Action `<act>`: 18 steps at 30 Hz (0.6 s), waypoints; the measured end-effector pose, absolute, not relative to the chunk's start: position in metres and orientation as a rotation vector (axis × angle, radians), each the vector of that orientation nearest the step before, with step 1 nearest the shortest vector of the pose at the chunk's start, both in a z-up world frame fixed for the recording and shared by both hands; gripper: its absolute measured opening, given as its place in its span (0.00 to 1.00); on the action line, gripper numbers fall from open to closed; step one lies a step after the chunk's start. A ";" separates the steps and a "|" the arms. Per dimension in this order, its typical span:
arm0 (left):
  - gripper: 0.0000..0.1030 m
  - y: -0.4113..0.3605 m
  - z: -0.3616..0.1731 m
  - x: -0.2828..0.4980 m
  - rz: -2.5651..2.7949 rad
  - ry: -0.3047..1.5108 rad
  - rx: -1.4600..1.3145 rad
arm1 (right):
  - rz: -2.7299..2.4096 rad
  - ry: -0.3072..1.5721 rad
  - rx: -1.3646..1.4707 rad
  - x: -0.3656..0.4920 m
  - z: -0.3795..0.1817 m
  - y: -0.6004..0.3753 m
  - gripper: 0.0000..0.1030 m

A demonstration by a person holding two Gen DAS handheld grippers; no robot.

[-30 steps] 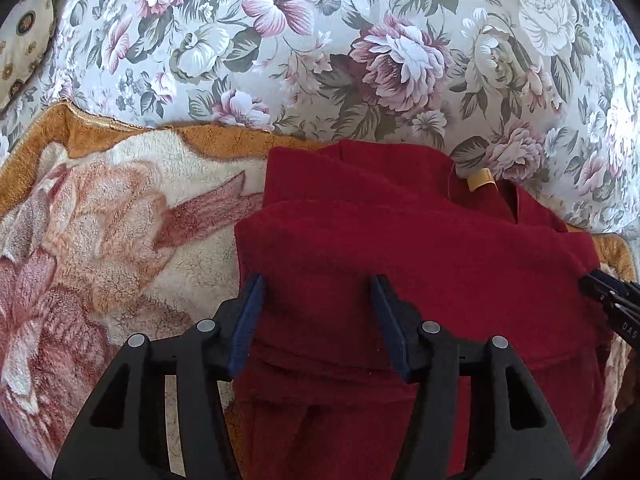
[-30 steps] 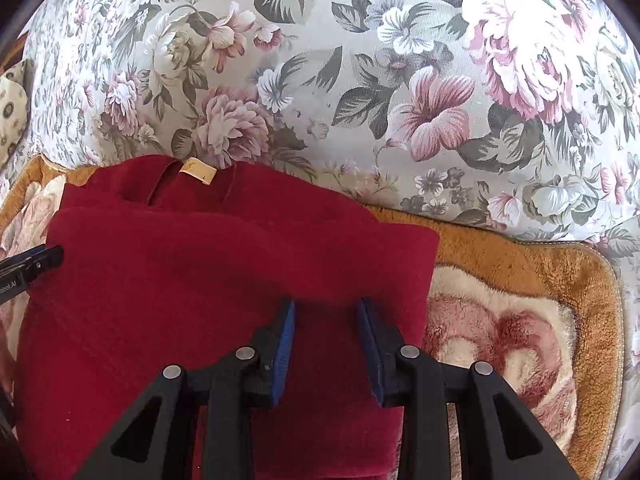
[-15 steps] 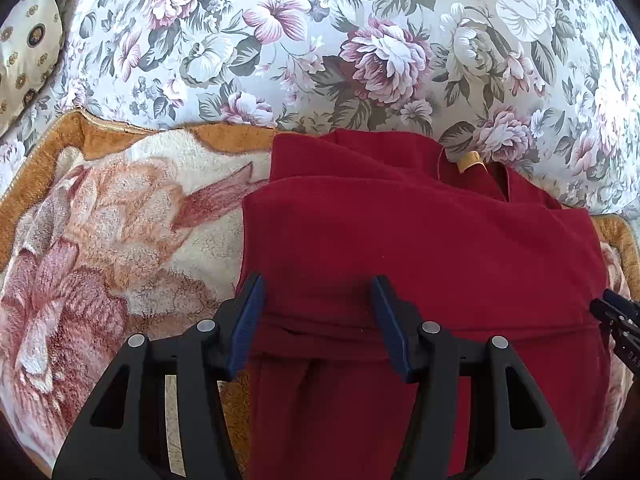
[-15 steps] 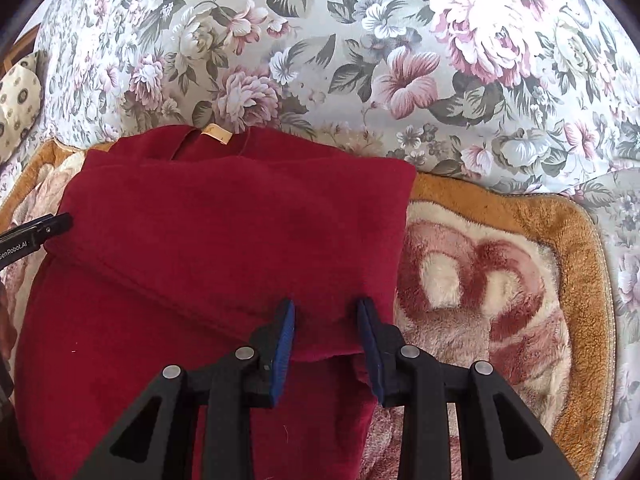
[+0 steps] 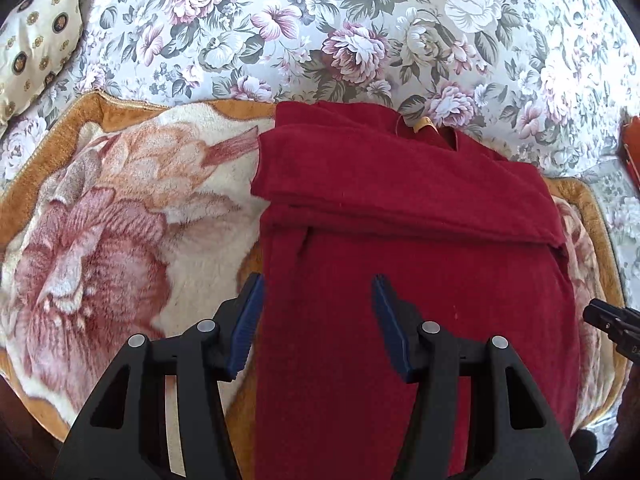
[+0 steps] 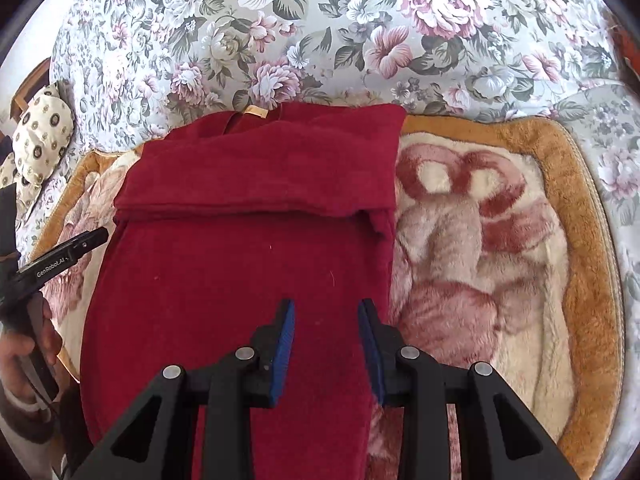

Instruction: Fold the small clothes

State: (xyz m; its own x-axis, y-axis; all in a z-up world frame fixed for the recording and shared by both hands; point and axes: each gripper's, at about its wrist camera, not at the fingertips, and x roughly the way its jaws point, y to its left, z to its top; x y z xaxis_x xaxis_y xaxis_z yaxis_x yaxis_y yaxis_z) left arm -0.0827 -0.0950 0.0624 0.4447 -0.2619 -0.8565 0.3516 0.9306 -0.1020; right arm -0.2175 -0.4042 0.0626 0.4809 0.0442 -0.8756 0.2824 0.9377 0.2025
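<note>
A dark red garment (image 5: pixel 400 248) lies on a plush flowered blanket, its top part folded down into a flap across the body; a tan label (image 5: pixel 424 125) shows at the far collar. It also shows in the right wrist view (image 6: pixel 240 248). My left gripper (image 5: pixel 318 320) is open and empty, held above the garment's left edge, back from the flap. My right gripper (image 6: pixel 326 338) is open and empty above the garment's right edge. The left gripper's tip (image 6: pixel 80 242) shows at the left of the right wrist view.
The plush blanket (image 5: pixel 100 220) with an orange border lies on a flowered bedspread (image 5: pixel 320 20). A patterned cream pillow (image 5: pixel 36 44) sits at the far left. A reddish object (image 5: pixel 632 148) is at the right edge.
Both grippers have pulled back toward me from the folded flap, which now lies flat across the garment. Both stayed open.
</note>
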 end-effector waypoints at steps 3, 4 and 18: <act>0.53 -0.078 0.063 -0.109 -0.398 1.083 0.062 | -0.152 1.092 0.374 -0.242 0.057 -0.399 0.30; 0.53 -0.072 0.062 -0.117 -0.403 1.095 0.049 | -0.159 1.104 0.374 -0.249 0.053 -0.398 0.30; 0.53 -0.040 0.024 -0.186 -0.359 1.224 0.068 | -0.190 1.090 0.389 -0.304 0.025 -0.382 0.08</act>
State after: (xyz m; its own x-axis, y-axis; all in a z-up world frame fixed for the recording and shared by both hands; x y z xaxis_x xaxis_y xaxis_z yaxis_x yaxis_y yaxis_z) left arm -0.1862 -0.0395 0.0244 0.2910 -0.2326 -0.9280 0.3050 0.9420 -0.1404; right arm -0.3038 -0.3821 0.0250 0.4552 0.0392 -0.8895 0.3383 0.9165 0.2135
